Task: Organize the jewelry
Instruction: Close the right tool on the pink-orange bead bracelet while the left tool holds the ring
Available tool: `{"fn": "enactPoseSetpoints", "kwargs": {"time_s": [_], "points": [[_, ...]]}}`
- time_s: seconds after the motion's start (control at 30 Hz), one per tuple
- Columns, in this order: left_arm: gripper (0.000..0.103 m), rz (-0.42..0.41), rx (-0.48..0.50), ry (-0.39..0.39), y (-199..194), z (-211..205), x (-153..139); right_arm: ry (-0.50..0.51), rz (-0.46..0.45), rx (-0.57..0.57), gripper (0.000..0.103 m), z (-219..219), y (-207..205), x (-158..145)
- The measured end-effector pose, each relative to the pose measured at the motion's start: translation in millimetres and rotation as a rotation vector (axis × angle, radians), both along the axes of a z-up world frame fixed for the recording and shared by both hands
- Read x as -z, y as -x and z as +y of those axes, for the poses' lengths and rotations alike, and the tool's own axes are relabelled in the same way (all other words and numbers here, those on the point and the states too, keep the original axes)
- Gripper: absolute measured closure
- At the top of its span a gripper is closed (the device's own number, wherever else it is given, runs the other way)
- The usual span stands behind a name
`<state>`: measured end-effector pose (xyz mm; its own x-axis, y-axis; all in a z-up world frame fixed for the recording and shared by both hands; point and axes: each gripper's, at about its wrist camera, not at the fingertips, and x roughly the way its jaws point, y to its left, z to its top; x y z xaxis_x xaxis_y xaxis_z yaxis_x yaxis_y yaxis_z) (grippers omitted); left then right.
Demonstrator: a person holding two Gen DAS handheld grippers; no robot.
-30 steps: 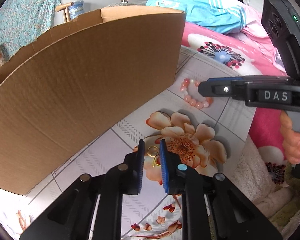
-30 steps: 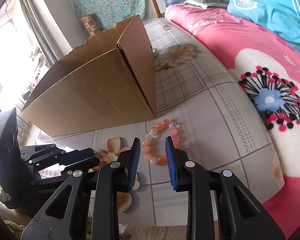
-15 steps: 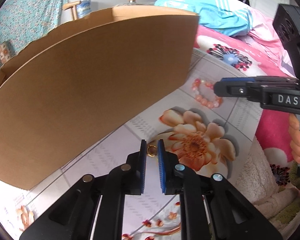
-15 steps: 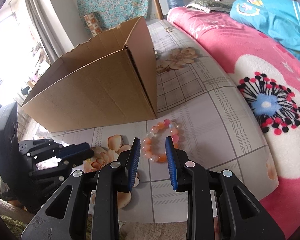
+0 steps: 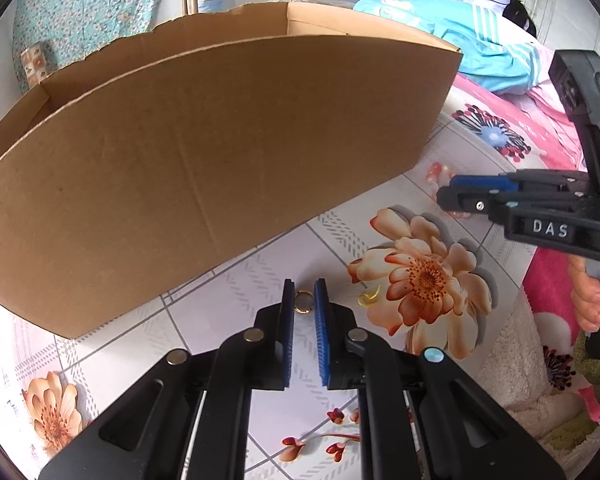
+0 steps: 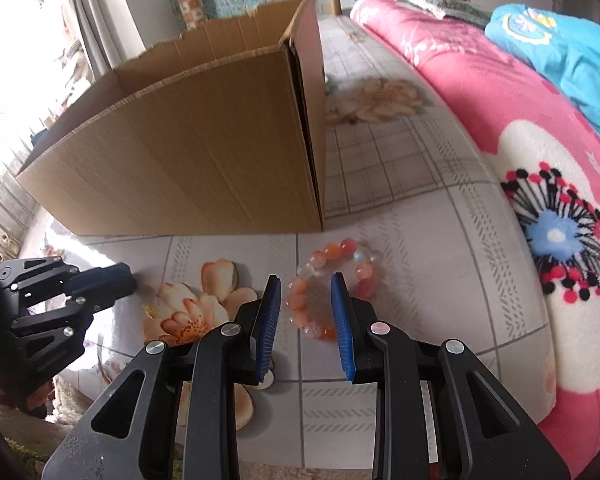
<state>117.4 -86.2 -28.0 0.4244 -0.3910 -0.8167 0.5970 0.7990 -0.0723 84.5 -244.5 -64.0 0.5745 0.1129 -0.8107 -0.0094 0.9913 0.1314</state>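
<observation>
L gripper (image 5: 304, 300) has its blue pads nearly closed w/ a small gold ring (image 5: 303, 303) pinched at the tips, over the floral cloth (image 5: 228, 312); a thin gold hook-shaped piece (image 5: 369, 297) lies just right of it. R gripper (image 6: 306, 294) is partly open, gripping nothing, its right pad inside the pink-orange bead bracelet (image 6: 332, 280), left pad outside it. Farther back: cardboard box (image 5: 204, 152), then pink blanket (image 6: 520, 128) at right.

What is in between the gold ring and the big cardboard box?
Nothing: the left wrist view shows only bare patterned cloth between the gold ring and the cardboard box.
</observation>
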Motion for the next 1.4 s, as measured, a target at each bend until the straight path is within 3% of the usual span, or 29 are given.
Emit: {"fn": "enactPoseSetpoints", "kwargs": {"time_s": [0.27,0.37,0.7,1.4], "points": [[0.094,0.013,-0.012,-0.009,-1,-1,0,0.099,0.019,-0.02,0.082,17,-5,2],[0.094,0.015,-0.017,-0.011,-2,-2,0,0.144,0.026,-0.023,0.095,24,-5,3],[0.094,0.019,-0.019,-0.006,-2,-2,0,-0.014,0.029,-0.034,0.096,22,4,-1],[0.094,0.021,-0.02,-0.022,-3,-3,0,0.087,0.04,-0.049,0.093,58,4,2]]}}
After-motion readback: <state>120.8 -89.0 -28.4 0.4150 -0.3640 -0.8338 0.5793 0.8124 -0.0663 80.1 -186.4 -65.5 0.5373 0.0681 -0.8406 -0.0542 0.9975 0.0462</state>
